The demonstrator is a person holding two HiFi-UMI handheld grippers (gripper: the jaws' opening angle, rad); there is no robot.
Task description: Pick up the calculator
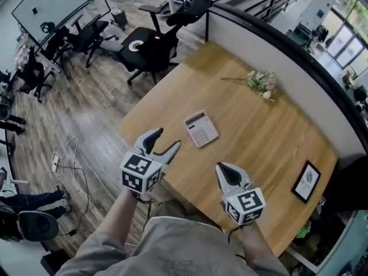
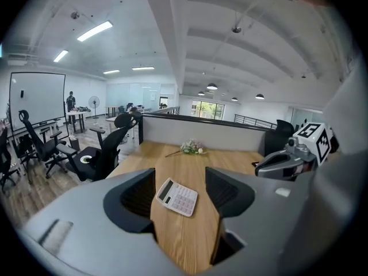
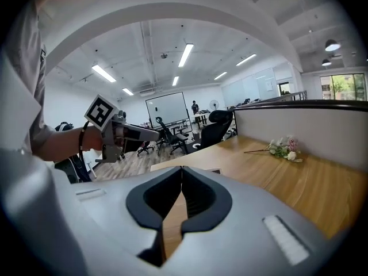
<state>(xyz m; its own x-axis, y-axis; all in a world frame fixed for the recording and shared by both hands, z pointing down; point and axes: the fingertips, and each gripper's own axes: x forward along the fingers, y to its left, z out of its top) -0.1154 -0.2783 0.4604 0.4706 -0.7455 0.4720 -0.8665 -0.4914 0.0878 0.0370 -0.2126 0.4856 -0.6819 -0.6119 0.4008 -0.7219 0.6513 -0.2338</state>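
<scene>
A white calculator (image 1: 200,128) lies flat on the wooden table (image 1: 247,114), near its left edge. My left gripper (image 1: 166,142) hovers open just short of it, at the table's near edge; in the left gripper view the calculator (image 2: 177,196) shows between the spread jaws, a little way ahead. My right gripper (image 1: 225,168) is held over the table's near part, to the right of the calculator, with its jaws shut on nothing. In the right gripper view the jaw tips (image 3: 181,169) meet and only a corner of the calculator shows past them.
A sprig of flowers (image 1: 260,83) lies at the table's far side by the grey partition (image 1: 270,45). A small framed picture (image 1: 306,181) sits at the right edge. Black office chairs (image 1: 152,42) stand beyond the table's left end; cables (image 1: 66,160) lie on the floor.
</scene>
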